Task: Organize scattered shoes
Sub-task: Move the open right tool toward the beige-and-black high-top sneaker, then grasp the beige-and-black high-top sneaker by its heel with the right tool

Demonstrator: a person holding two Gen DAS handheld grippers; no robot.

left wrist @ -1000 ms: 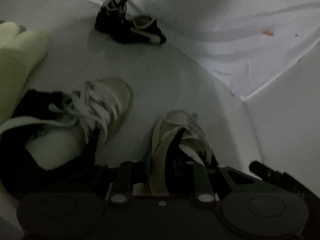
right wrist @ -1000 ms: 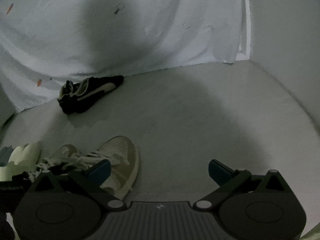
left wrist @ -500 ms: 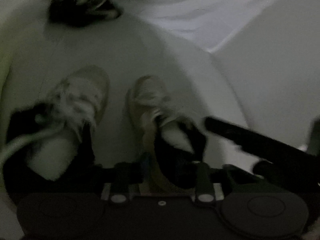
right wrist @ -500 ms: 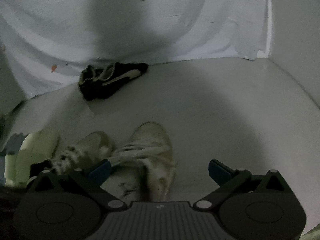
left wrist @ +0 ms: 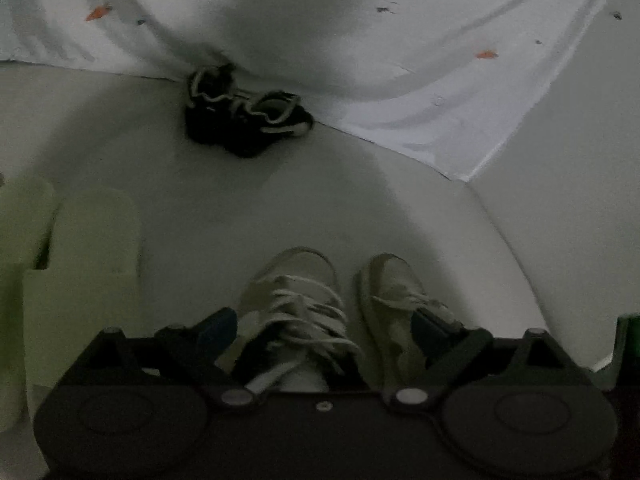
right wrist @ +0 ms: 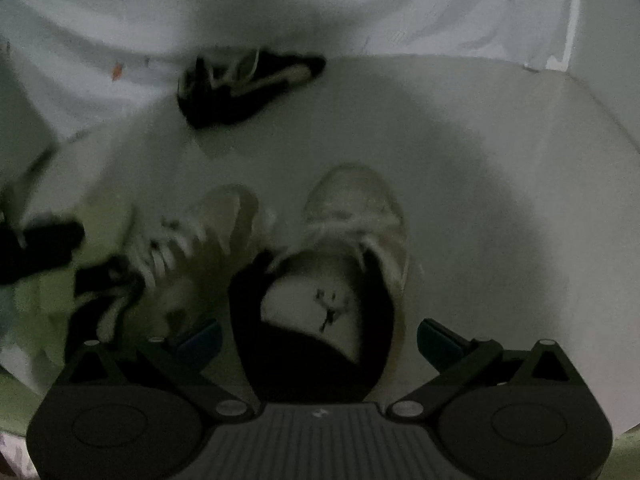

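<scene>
Fingers [left wrist: 218,330] of both grippers spread wide, released; two beige sneakers [left wrist: 298,288] side by side, black pair [left wrist: 244,116] beyond.

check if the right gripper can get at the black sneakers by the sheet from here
Probably yes: the right gripper is open, and bare floor runs to the black sneakers beyond the beige sneaker in front.
</scene>
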